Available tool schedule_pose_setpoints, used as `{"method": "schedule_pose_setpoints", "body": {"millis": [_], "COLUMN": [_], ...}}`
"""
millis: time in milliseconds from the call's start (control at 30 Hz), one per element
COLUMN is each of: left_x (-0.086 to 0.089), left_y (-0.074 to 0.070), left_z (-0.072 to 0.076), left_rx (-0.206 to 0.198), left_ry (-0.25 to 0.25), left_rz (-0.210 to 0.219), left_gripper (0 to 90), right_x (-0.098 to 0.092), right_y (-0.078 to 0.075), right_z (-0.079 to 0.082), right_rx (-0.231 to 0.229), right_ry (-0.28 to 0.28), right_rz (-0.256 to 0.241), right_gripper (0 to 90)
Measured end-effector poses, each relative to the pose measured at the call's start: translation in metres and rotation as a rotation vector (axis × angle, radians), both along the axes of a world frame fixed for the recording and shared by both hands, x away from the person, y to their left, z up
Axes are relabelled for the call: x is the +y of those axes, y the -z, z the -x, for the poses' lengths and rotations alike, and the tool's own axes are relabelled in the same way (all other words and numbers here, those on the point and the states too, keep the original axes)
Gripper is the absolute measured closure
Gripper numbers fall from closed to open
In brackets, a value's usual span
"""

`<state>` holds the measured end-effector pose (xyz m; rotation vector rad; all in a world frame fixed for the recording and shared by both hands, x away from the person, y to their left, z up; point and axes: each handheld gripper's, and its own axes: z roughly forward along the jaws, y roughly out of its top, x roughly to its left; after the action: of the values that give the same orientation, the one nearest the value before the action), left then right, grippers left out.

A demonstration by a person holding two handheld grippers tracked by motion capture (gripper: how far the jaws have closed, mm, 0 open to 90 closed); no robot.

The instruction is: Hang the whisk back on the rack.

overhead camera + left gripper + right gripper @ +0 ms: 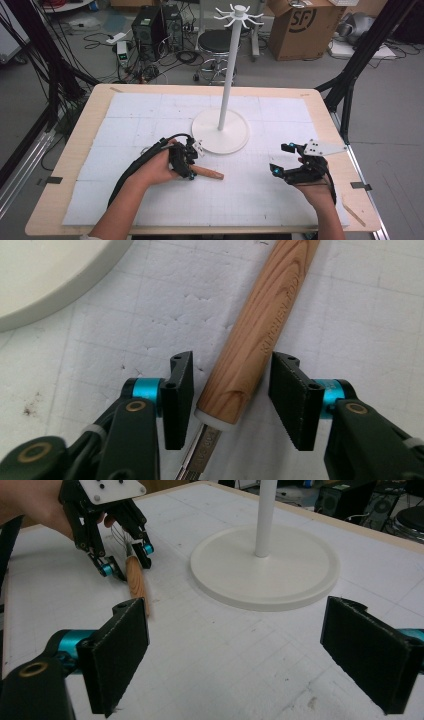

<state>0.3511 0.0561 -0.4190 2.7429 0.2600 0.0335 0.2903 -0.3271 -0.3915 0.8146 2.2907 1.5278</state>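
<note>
Round wooden handle point(260, 325), perhaps a whisk's, between parted left gripper point(231, 390) fingers; right gripper point(240, 655) fingers wide apart.

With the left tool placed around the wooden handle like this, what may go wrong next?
1. The left tool straddles the round wooden handle at its very end, near the metal part. Its jaws are open with gaps on both sides, so closing might roll the handle or tip it when lifted.
2. The white round stand base lies close by; a swing may hit it.
</note>
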Motion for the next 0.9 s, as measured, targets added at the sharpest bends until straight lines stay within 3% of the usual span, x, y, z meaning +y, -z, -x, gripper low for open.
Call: {"method": "schedule_pose_setpoints", "body": {"millis": [200, 400, 500, 567, 633, 900], "left_x": [-0.002, -0.005, -0.009, -0.011, -0.010, -0.003], "left_y": [-0.002, -0.002, -0.004, -0.004, -0.004, -0.009], "left_z": [0.004, 0.007, 0.010, 0.009, 0.010, 0.010], "left_rx": [-0.015, -0.012, -0.016, -0.021, -0.003, -0.019], "left_ry": [0.042, 0.039, 0.053, 0.068, 0.054, 0.054], "left_rz": [-0.014, -0.026, -0.060, -0.077, -0.068, -0.067], "left_gripper": [64.9, 67.4, 71.8, 71.9, 72.1, 72.6], "right_x": [0.001, -0.002, -0.004, -0.004, -0.005, -0.004], "right_y": [0.000, -0.002, -0.002, -0.002, -0.002, -0.001], "right_z": [0.001, 0.002, 0.002, 0.002, 0.002, 0.003], "right_rx": [-0.001, -0.006, -0.006, -0.006, -0.008, -0.002], "right_ry": [-0.004, -0.003, -0.001, 0.003, 0.002, -0.002], "right_rz": [0.004, -0.004, -0.006, -0.008, -0.010, -0.001], "right_gripper": [13.5, 13.9, 13.9, 13.9, 13.9, 13.9]}}
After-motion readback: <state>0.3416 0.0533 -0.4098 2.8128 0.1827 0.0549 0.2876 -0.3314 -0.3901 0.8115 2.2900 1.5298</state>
